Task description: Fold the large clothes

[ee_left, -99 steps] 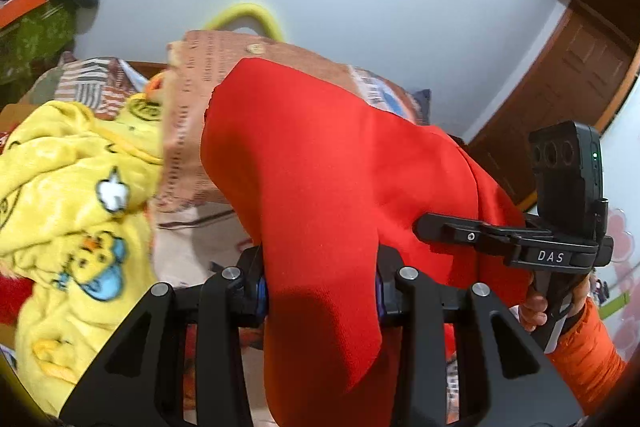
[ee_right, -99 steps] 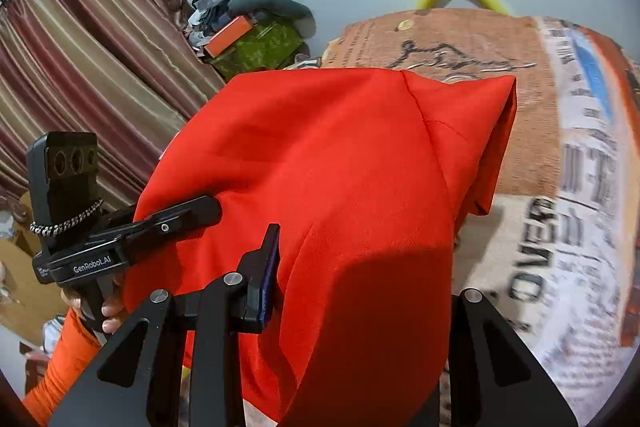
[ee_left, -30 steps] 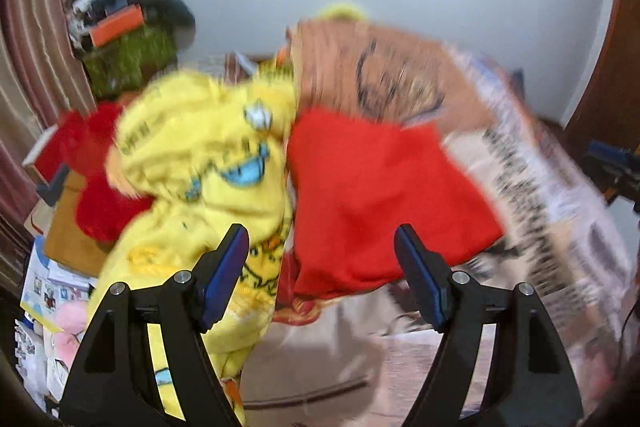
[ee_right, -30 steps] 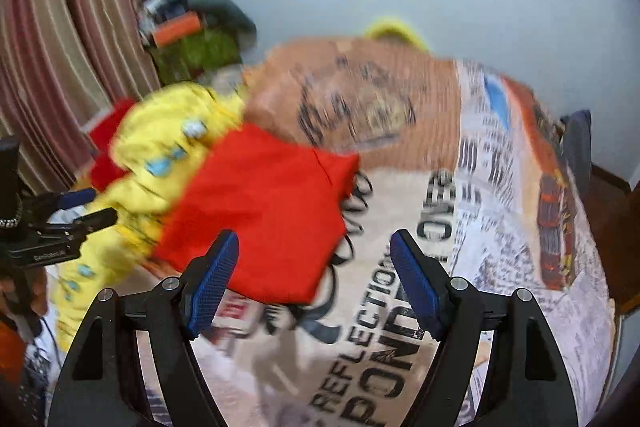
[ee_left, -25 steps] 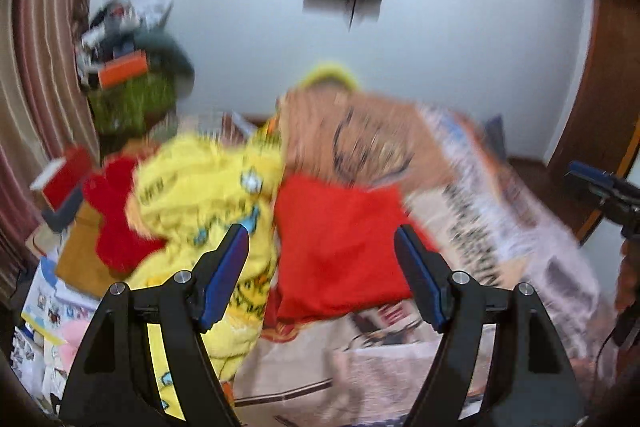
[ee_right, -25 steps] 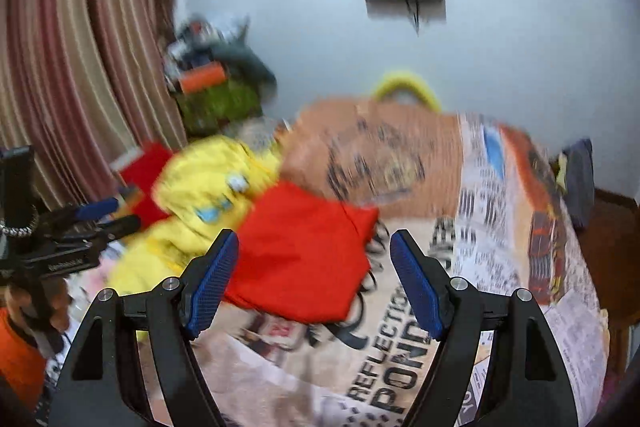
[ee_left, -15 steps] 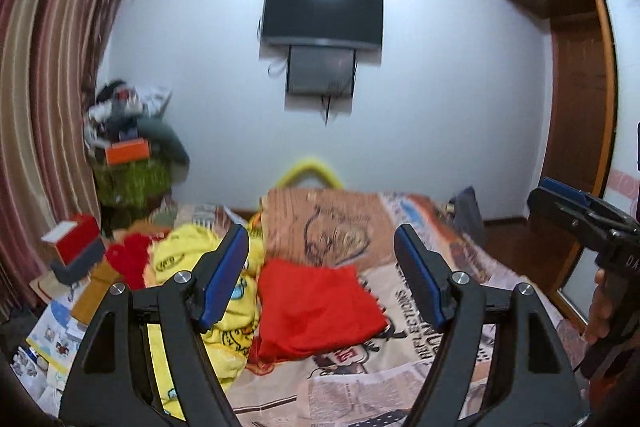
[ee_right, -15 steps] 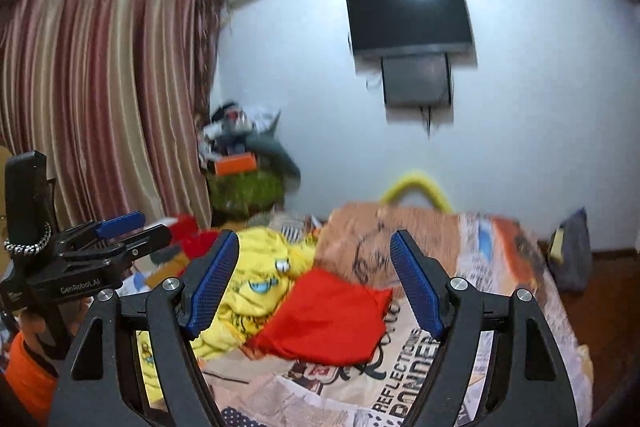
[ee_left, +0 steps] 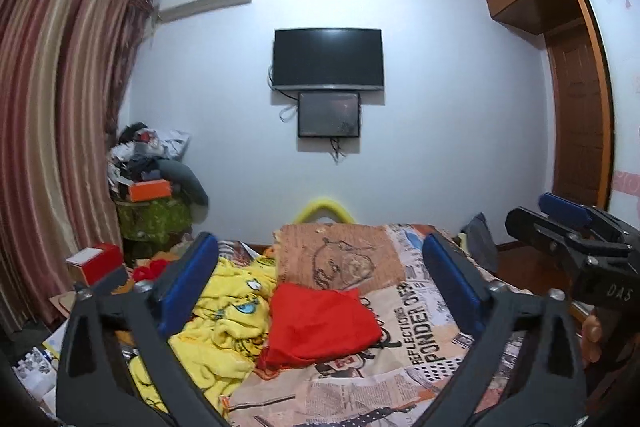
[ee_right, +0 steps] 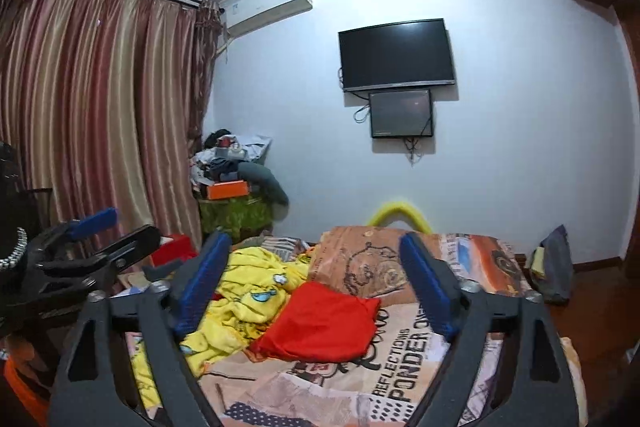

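Folded red garment lies on the bed; both grippers are raised clear of it and hold nothing.

The red garment (ee_left: 320, 323) rests folded on the printed bedsheet (ee_left: 424, 331), touching the yellow cartoon blanket (ee_left: 224, 323) on its left and just in front of the brown pillow (ee_left: 340, 259). The left gripper (ee_left: 320, 283) points nearly level toward the far wall, jaws opening, fingers (ee_left: 188, 279) wide apart with nothing between them. The right gripper (ee_right: 316, 287) is likewise opening, fingers (ee_right: 424, 287) apart and empty. Each gripper is visible at the edge of the other's view. A television (ee_left: 328, 59) hangs on the wall; striped curtains (ee_right: 100, 115) cover the left side.
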Tool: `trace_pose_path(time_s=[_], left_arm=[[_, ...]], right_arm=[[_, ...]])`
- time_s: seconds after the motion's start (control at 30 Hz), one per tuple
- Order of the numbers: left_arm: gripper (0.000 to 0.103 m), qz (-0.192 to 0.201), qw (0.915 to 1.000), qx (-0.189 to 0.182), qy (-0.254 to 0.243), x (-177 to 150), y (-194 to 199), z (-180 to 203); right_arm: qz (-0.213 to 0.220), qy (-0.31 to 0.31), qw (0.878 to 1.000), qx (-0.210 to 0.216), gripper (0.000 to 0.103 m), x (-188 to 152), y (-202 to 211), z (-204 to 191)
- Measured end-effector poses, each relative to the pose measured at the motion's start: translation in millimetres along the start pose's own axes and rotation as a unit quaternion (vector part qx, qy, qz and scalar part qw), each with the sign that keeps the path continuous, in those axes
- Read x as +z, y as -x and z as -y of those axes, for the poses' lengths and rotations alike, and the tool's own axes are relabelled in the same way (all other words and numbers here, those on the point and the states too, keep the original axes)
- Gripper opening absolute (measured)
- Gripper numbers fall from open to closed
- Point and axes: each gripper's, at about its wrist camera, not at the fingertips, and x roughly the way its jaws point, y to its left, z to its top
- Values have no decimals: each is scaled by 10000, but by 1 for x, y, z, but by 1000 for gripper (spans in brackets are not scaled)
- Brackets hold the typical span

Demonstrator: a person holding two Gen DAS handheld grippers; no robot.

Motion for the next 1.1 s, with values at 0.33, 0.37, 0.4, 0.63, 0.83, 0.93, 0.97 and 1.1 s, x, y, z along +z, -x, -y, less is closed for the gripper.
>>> trace_pose_path(time_s=[0.33,0.37,0.4,0.63,0.83,0.93,0.97,1.1], left_arm=[[103,-121,9999,32,-116,-8,-1,10],[103,-123,9999,30,-114,-9,0,12],[103,-130,9999,25,-103,-9,-1,11],[103,-180,9998,12,-70,-10,-3,8],[103,-246,9997,-3,-11,-13,-5,5],[103,-255,9997,20,-16,-14,-6,4],[103,-261,9997,25,-10,-14,-6,4],[103,-288,9996,12,40,-14,-7,2]], right_arm=[[-163,7,9996,-216,103,-6,-3,3],[-171,7,9996,-220,103,-8,-2,3],[-185,8,9996,-231,103,-9,-3,3],[-211,23,9994,-262,103,-12,2,4],[-262,-43,9994,-234,103,-14,4,5],[-283,-48,9993,-240,103,-13,4,6],[-290,-52,9993,-234,103,-12,5,6],[-282,-71,9993,-232,103,-11,7,7]])
